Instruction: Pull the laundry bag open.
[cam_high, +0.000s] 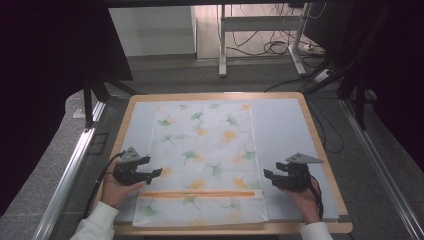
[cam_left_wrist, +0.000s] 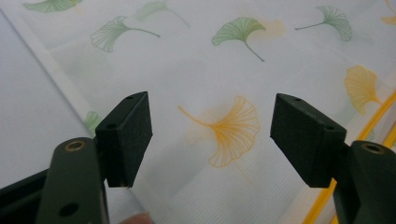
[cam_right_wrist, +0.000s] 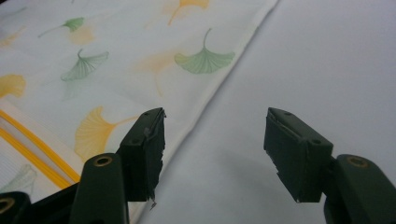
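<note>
A white cloth (cam_high: 205, 150) printed with green and orange ginkgo leaves lies flat on a pale mat (cam_high: 282, 125). An orange stripe (cam_high: 200, 194) crosses the cloth near its front end. My left gripper (cam_high: 157, 173) sits at the cloth's left edge, held in a hand. Its jaws stand open over an orange leaf, with nothing between them (cam_left_wrist: 212, 135). At the cloth's right edge my right gripper (cam_high: 267, 175) is open too. Its fingers straddle the cloth's hem and the bare mat (cam_right_wrist: 317, 60), gripping nothing (cam_right_wrist: 215, 149).
The mat covers a wooden table with a raised rim (cam_high: 215, 95). Metal rails run along the floor on the left (cam_high: 70, 170) and right (cam_high: 385, 175). Desk legs and cables (cam_high: 260, 45) stand behind the table.
</note>
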